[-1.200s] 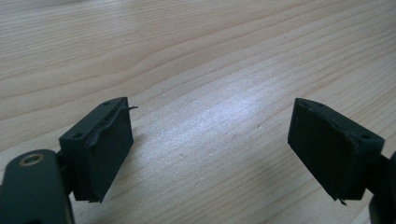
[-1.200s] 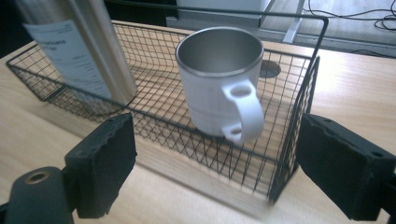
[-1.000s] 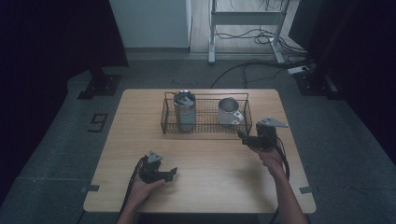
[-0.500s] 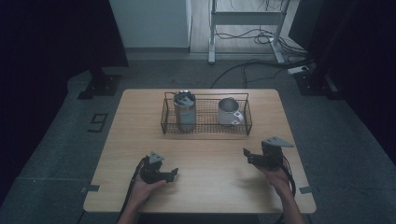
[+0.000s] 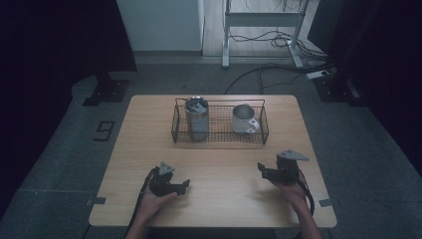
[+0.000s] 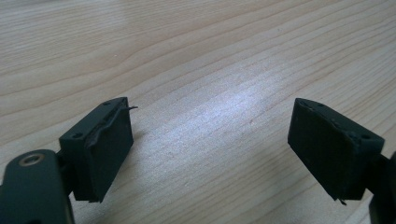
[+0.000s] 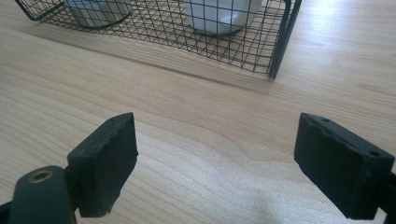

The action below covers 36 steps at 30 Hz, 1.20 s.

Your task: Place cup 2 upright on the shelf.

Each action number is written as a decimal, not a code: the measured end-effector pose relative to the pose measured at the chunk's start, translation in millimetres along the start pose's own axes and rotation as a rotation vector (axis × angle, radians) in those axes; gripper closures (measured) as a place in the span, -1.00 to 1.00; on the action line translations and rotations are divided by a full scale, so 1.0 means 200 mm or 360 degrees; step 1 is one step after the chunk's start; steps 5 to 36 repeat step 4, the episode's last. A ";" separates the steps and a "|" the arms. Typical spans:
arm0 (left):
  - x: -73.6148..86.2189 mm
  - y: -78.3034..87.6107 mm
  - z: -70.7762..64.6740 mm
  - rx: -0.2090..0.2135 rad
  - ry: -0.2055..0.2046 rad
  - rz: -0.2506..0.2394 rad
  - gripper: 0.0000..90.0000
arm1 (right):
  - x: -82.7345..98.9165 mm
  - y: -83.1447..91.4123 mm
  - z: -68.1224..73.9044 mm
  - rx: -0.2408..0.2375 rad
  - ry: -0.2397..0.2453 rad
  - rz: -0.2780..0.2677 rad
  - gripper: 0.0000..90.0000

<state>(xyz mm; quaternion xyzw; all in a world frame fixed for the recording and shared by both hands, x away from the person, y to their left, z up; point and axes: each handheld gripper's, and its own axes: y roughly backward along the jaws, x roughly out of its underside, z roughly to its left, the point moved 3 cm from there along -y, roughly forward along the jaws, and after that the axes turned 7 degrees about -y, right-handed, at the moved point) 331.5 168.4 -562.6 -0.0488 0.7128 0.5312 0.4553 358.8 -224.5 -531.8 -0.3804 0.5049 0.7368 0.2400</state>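
Grippers [image 5: 180, 187] [image 5: 265, 172] gape empty over pale wooden table [image 5: 219, 164] — dark grey floor [image 5: 64, 164] around.

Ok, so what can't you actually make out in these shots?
- Steel tumbler, high view: whatever sits in its mouth is too small and dim to identify.
- White mug, right gripper view: rim and handle are cut off by the top edge, and its base is behind the wire basket mesh.
- Left gripper, high view: too small to judge how the jaws stand.

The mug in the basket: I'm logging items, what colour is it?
White mug, in a black wire basket; clearest in the high view.
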 end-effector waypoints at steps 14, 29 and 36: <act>0.00 0.00 0.00 -0.0006 0.0001 -0.0005 -0.68 | 0.00 0.00 0.00 -0.0002 0.0001 -0.0003 -0.71; 0.00 0.00 0.00 -0.0006 0.0001 -0.0005 -0.68 | 0.00 0.00 0.00 -0.0002 0.0001 -0.0003 -0.71; 0.00 0.00 0.00 -0.0006 0.0001 -0.0005 -0.68 | 0.00 0.00 0.00 -0.0002 0.0001 -0.0003 -0.71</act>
